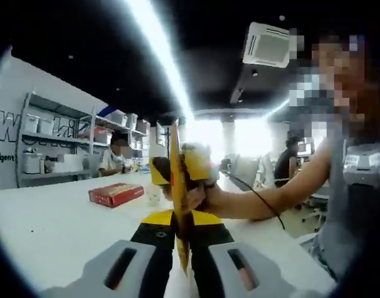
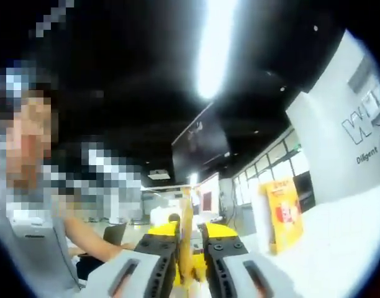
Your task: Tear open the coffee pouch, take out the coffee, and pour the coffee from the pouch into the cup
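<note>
Above the white table (image 1: 47, 230), both the left hand-held gripper (image 1: 182, 251) and right hand-held gripper (image 2: 189, 264) are clamped on the upright yellow coffee pouch (image 1: 176, 180), apparently mid-tear; next, pull apart.

The thin coffee pouch (image 1: 177, 192) is yellow-orange along its edge, with a paler yellow face. The left gripper (image 1: 180, 257) has light grey jaws with dark slots, one showing a reddish strip, and a black body with yellow trim. The right gripper (image 2: 189, 264) has the same grey, black and yellow. A flat cardboard box (image 1: 116, 194) on the white table (image 1: 47, 230) is red with pale lettering. A standing orange box (image 2: 282, 215) carries a red and white panel. The wall (image 2: 339, 143) is white with dark lettering.
</note>
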Demonstrator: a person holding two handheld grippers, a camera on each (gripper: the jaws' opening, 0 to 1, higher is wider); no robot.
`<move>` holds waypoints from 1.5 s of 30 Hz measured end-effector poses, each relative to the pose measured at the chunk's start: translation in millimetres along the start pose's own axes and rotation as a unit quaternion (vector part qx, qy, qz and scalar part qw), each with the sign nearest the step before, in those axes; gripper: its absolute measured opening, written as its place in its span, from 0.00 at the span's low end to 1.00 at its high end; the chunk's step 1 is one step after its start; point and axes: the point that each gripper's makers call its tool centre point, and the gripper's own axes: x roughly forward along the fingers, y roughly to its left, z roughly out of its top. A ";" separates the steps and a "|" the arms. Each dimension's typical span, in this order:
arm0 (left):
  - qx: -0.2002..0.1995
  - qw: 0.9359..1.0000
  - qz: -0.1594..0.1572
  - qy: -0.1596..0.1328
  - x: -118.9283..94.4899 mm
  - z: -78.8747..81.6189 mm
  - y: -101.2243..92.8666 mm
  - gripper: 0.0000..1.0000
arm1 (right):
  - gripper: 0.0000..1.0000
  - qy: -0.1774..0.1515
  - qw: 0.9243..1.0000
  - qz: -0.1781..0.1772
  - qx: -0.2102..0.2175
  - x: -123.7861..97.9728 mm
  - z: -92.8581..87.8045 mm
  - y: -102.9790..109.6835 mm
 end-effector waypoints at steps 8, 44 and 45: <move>-0.034 0.998 -0.044 0.023 -0.3 -9.0 -16.5 0.11 | 0.10 -0.004 1.000 0.028 -0.007 -1.8 8.1 13.0; 0.038 0.995 0.009 0.094 -0.9 -31.2 0.5 0.10 | 0.13 0.137 0.988 0.030 -0.060 -12.5 -38.3 6.8; 0.039 0.995 0.009 0.094 -1.2 -31.1 1.5 0.10 | 0.11 0.138 0.988 0.032 -0.060 -13.2 -37.9 6.6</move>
